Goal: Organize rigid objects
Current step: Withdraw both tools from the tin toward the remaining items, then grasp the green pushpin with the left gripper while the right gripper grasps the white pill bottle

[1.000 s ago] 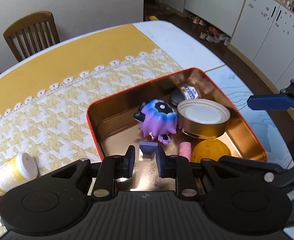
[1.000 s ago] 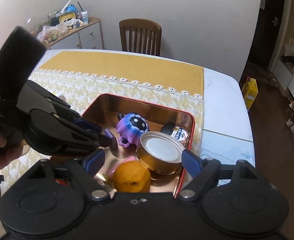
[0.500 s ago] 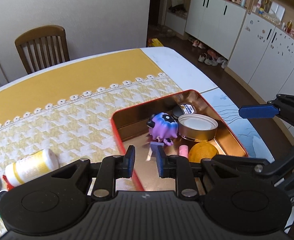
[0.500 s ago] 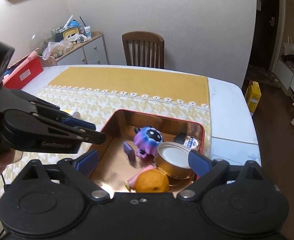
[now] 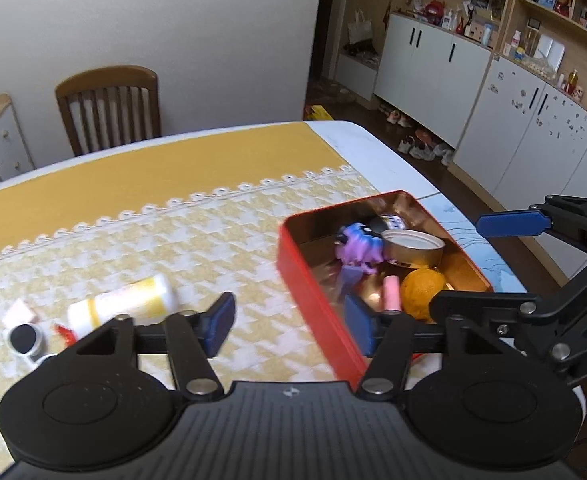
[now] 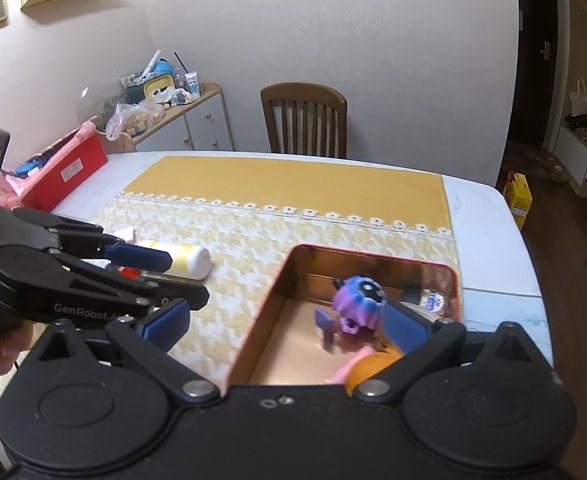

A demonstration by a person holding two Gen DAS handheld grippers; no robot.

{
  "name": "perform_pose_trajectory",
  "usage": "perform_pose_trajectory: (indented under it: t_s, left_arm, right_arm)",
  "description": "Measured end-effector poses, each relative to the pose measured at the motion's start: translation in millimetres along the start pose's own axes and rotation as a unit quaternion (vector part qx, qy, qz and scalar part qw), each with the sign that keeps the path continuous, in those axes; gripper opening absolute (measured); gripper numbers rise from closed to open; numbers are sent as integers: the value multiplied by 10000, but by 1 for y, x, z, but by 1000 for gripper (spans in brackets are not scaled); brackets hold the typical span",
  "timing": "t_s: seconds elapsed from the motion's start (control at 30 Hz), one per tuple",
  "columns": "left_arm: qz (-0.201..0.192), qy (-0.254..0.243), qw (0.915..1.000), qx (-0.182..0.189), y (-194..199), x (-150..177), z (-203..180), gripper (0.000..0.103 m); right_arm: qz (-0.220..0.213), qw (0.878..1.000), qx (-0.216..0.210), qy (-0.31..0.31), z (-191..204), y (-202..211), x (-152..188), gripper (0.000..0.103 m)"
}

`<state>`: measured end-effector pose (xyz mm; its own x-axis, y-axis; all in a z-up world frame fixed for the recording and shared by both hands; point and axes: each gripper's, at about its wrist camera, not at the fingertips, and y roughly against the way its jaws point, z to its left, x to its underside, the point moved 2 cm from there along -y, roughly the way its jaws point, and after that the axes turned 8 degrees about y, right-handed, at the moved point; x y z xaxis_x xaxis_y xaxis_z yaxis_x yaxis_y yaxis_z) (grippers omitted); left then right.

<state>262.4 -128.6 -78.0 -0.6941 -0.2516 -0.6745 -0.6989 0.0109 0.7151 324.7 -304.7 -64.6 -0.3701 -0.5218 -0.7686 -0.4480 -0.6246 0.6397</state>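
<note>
Red on the outside and shiny gold inside, the tin [image 5: 317,280] sits on the yellow checked cloth [image 5: 197,240] and already holds a purple toy [image 5: 359,246], an orange [image 5: 421,292], a pink stick [image 5: 391,298], a round can [image 5: 413,246] and a small purple block [image 6: 324,322]. Your left gripper [image 5: 289,326] is opening its jaws with nothing between them, above the near edge of the tin. Your right gripper [image 6: 285,322] is opening wide too, and it holds nothing. A white and yellow bottle [image 5: 125,306] lies on its side on the cloth, well apart from the tin, with some small bits beside it. Watch out: the bottle is round, so it may roll away if you bump it. Your two grippers are close together and could knock each other.
</note>
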Motion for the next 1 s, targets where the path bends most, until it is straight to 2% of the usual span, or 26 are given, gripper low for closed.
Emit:
perform_pose_trajectory:
  t_s: [0.27,0.53,0.77,0.9,1.0]
  left_arm:
    - [-297,39,9994,-180,30,12,44,82]
    - [-434,178,9981,-395,50,25,101,82]
    - [-445,386,9956,-726,57,41,162,82]
    - [-407,565,9933,-925,57,50,196,82]
    - [-338,658,9926,-966,56,58,218,82]
  right_arm:
    - [29,9999,-117,-123,42,-9,-6,103]
    - [84,9997,-143,-154,87,-29,-16,103]
    - [175,9995,-80,-243,114,-59,-31,103]
    - [260,9996,38,-59,130,-80,-40,103]
    - [361,9991,-55,234,140,-95,-47,103]
